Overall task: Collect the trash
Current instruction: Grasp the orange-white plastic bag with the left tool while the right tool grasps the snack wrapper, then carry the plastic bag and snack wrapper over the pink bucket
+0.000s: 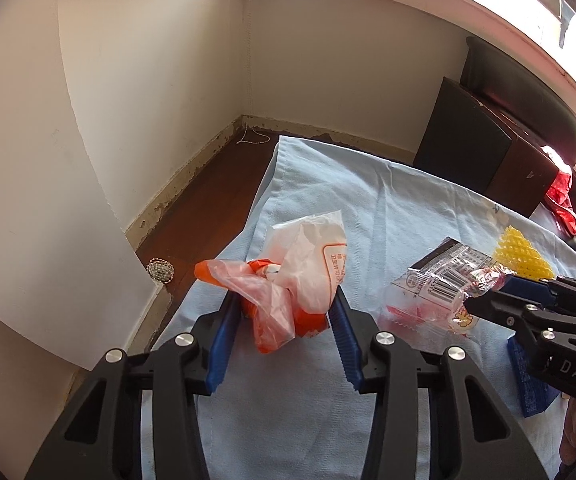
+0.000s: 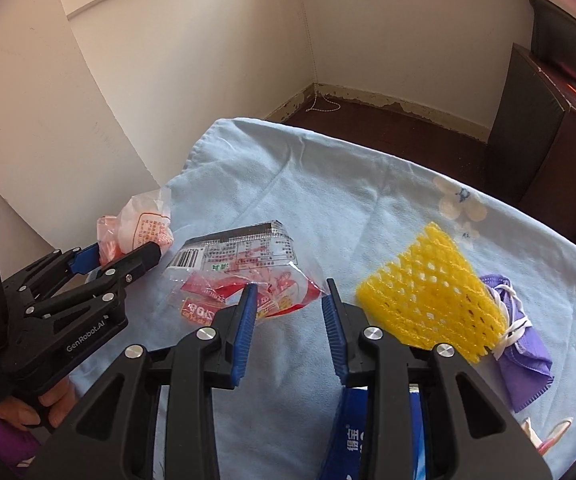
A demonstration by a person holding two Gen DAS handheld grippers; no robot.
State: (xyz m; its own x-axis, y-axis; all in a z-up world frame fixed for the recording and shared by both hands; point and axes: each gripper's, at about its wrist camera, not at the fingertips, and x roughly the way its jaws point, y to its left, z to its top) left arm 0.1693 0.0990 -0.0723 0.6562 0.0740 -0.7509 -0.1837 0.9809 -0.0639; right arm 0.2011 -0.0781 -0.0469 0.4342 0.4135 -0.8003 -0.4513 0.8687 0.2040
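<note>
Left wrist view: the left hand-held gripper closes half-wide pads around a crumpled orange-and-white plastic bag on the cloth-covered bench. Light, soft, slippery film; best pinched at its bunched middle. The right hand-held gripper, part open, holds nothing, a clear snack wrapper just ahead.

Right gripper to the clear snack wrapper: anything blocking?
Nothing visible. The right gripper is open, and the clear snack wrapper's corner already lies between its fingertips. The yellow foam net sits off to the side.
</note>
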